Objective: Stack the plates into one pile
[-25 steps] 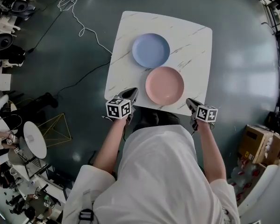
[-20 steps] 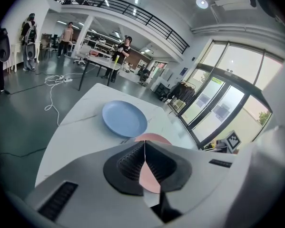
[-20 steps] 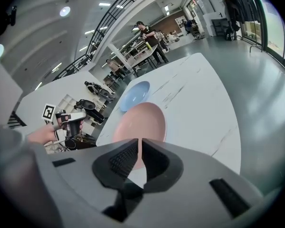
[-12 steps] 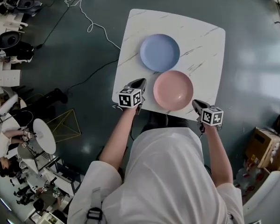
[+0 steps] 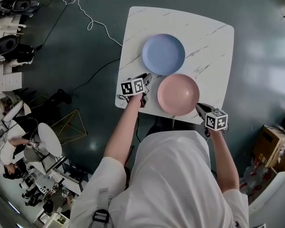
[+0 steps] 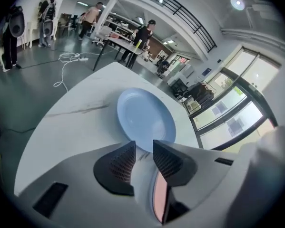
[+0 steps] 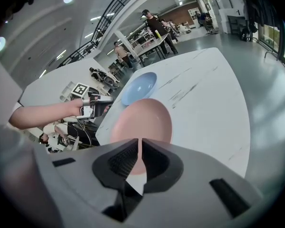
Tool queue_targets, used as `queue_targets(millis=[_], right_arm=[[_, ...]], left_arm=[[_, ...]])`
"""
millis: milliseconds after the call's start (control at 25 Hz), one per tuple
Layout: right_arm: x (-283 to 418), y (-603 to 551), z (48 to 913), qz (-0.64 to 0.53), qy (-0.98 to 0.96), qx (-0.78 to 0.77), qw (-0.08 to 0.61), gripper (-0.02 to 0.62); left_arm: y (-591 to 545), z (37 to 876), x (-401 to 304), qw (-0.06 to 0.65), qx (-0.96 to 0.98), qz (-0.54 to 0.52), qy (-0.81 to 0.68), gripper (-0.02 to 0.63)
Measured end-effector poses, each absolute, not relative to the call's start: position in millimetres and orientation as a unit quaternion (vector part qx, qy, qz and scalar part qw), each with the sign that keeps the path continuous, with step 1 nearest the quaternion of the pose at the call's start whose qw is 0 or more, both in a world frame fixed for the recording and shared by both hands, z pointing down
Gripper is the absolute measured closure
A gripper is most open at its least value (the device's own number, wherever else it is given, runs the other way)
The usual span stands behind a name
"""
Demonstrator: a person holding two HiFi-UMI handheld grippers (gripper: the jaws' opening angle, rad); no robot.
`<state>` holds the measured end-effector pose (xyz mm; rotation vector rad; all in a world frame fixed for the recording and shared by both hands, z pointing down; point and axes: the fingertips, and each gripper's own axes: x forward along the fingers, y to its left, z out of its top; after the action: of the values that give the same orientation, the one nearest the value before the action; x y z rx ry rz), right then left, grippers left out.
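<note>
A blue plate (image 5: 163, 54) and a pink plate (image 5: 178, 94) lie side by side on the white marble table (image 5: 213, 42), rims almost touching. My left gripper (image 5: 147, 77) is over the table's near left part, just short of the blue plate's near rim. Its jaws are opening and nothing is between them; in the left gripper view (image 6: 143, 144) the blue plate (image 6: 146, 119) lies right beyond the tips. My right gripper (image 5: 198, 107) is at the near table edge beside the pink plate. In the right gripper view (image 7: 141, 141) its jaws show only a slit, with the pink plate (image 7: 142, 122) ahead.
The table is small, with dark floor all around. A white cable (image 5: 85, 18) runs across the floor at the far left. Cardboard boxes (image 5: 275, 148) stand at the right, and a round white stool (image 5: 49, 139) and clutter at the left.
My left gripper has moved forward and down over the table toward the blue plate, and its jaws have parted. The right gripper has shifted only slightly at the near edge.
</note>
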<state>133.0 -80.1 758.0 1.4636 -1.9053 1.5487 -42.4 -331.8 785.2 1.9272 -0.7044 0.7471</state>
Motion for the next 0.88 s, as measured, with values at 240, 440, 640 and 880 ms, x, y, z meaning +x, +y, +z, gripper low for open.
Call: queue_targets(millis=[240, 440, 640, 880], right_arm=[[135, -87, 766, 0.547, -0.657, 0.499, 0.144, 0.554], [147, -93, 772, 0.551, -0.650, 0.503, 0.141, 0.554], [157, -94, 775, 0.558, -0.639, 0.511, 0.138, 0.554], [164, -99, 781, 0.566, -0.629, 0.516, 0.132, 0.554]], left_arm=[[-345, 823, -33, 0.551, 0.715, 0.296, -0.314, 0.466], [-349, 850, -24, 0.582, 0.680, 0.307, -0.323, 0.436], [-351, 863, -20, 0.601, 0.652, 0.317, -0.336, 0.446], [-355, 866, -23, 0.624, 0.622, 0.318, -0.351, 0.512]])
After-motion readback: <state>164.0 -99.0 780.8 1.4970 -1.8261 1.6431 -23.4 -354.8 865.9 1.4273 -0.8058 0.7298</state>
